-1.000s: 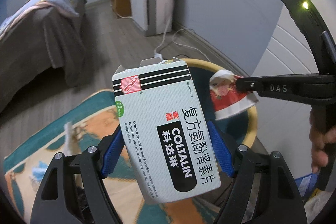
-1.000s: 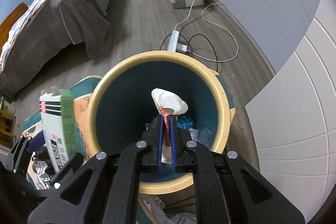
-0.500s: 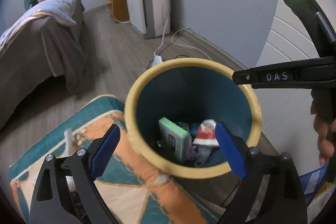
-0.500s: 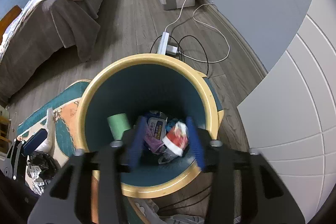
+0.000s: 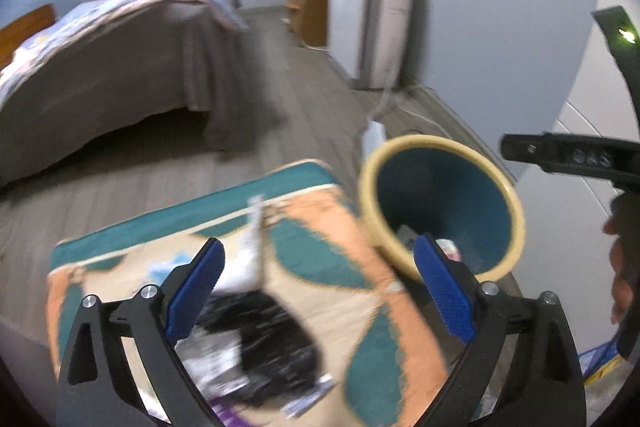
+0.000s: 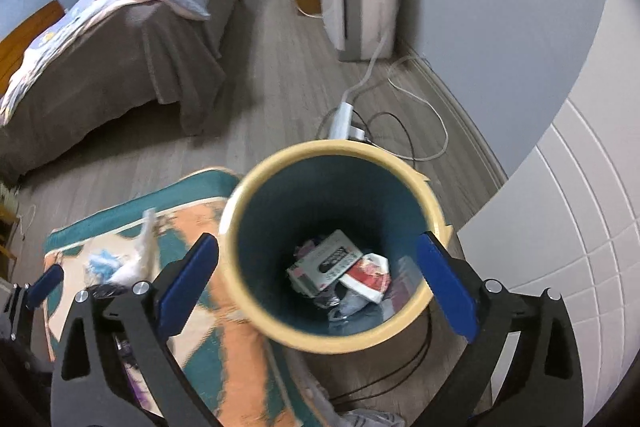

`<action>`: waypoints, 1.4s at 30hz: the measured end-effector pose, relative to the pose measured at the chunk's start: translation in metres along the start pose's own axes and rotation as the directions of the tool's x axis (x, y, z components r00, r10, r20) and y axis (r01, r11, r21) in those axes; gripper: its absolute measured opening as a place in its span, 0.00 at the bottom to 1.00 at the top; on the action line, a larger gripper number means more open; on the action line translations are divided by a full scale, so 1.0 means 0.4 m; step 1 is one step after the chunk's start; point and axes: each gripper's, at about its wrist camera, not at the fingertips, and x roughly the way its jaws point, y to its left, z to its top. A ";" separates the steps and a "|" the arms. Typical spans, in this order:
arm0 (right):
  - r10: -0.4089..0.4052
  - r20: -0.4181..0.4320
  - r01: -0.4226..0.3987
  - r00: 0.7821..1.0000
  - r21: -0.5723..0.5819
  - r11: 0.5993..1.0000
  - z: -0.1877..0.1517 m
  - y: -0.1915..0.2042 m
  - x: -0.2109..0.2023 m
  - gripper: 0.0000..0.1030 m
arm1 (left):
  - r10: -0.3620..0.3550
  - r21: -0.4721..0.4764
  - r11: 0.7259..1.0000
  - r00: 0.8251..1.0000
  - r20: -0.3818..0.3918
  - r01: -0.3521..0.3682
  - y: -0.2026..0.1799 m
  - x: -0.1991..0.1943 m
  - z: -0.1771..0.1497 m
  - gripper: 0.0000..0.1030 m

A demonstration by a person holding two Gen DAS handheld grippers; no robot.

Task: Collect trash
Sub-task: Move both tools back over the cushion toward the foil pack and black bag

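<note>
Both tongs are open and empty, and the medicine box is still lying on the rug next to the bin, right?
Not quite. Both the left tongs and right tongs are open and empty, but the medicine box lies inside the bin, beside the red-and-white wrapper; the right wrist view shows it.

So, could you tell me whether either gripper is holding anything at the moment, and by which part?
Nothing is held: the left gripper and right gripper are both open and empty.
</note>
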 end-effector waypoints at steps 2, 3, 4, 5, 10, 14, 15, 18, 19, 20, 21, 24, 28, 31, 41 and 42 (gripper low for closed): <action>0.003 0.010 -0.003 1.000 -0.050 0.999 -0.012 0.055 -0.027 0.94 | 0.038 -0.036 0.999 0.999 -0.004 -0.038 0.045 -0.028 -0.012 0.92; 0.001 0.016 0.000 1.000 -0.071 0.997 -0.020 0.080 -0.040 0.94 | 0.060 -0.058 0.996 0.998 -0.006 -0.060 0.072 -0.043 -0.020 0.92; 0.005 0.019 -0.003 1.000 -0.083 0.997 -0.026 0.098 -0.049 0.94 | 0.081 -0.082 0.993 0.997 -0.008 -0.082 0.100 -0.059 -0.027 0.92; 0.010 0.022 -0.008 1.000 -0.096 0.995 -0.033 0.117 -0.060 0.94 | 0.100 -0.105 0.989 0.995 -0.008 -0.100 0.127 -0.075 -0.035 0.92; 0.031 0.006 -0.029 1.000 -0.176 0.984 -0.083 0.231 -0.088 0.94 | 0.178 -0.182 0.967 0.984 -0.027 -0.180 0.234 -0.132 -0.076 0.93; 0.064 -0.017 -0.066 0.998 -0.229 0.971 -0.124 0.321 -0.093 0.94 | 0.235 -0.236 0.941 0.970 -0.063 -0.243 0.310 -0.161 -0.121 0.93; 0.073 -0.025 -0.077 0.997 -0.242 0.967 -0.134 0.342 -0.094 0.94 | 0.244 -0.254 0.933 0.967 -0.074 -0.255 0.330 -0.168 -0.131 0.93; 0.110 -0.056 -0.121 0.992 -0.262 0.958 -0.157 0.393 -0.092 0.94 | 0.262 -0.289 0.916 0.960 -0.097 -0.279 0.379 -0.189 -0.163 0.93; 0.127 -0.066 -0.140 0.990 -0.263 0.955 -0.163 0.408 -0.091 0.94 | 0.271 -0.292 0.911 0.957 -0.106 -0.290 0.394 -0.195 -0.171 0.93; 0.135 -0.072 -0.149 0.988 -0.266 0.952 -0.169 0.418 -0.090 0.94 | 0.277 -0.292 0.909 0.954 -0.111 -0.298 0.403 -0.200 -0.179 0.93; 0.136 -0.083 -0.154 0.987 -0.273 0.950 -0.175 0.434 -0.085 0.94 | 0.285 -0.291 0.906 0.951 -0.119 -0.308 0.414 -0.205 -0.184 0.93; 0.137 -0.105 -0.161 0.985 -0.273 0.949 -0.190 0.464 -0.076 0.94 | 0.290 -0.292 0.903 0.949 -0.126 -0.315 0.441 -0.220 -0.199 0.93; 0.140 -0.132 -0.170 0.981 -0.255 0.952 -0.210 0.503 -0.067 0.94 | 0.293 -0.314 0.895 0.949 -0.121 -0.316 0.472 -0.237 -0.213 0.93; 0.145 -0.147 -0.178 0.979 -0.246 0.953 -0.224 0.528 -0.060 0.94 | 0.285 -0.307 0.898 0.948 -0.138 -0.315 0.487 -0.228 -0.233 0.93; 0.159 -0.209 -0.217 0.965 -0.294 0.931 -0.233 0.576 0.016 0.94 | 0.290 -0.165 0.933 0.940 -0.181 -0.320 0.510 -0.206 -0.288 0.93; 0.156 -0.210 -0.216 0.965 -0.301 0.929 -0.232 0.578 0.022 0.94 | 0.273 -0.158 0.939 0.941 -0.198 -0.305 0.512 -0.197 -0.297 0.93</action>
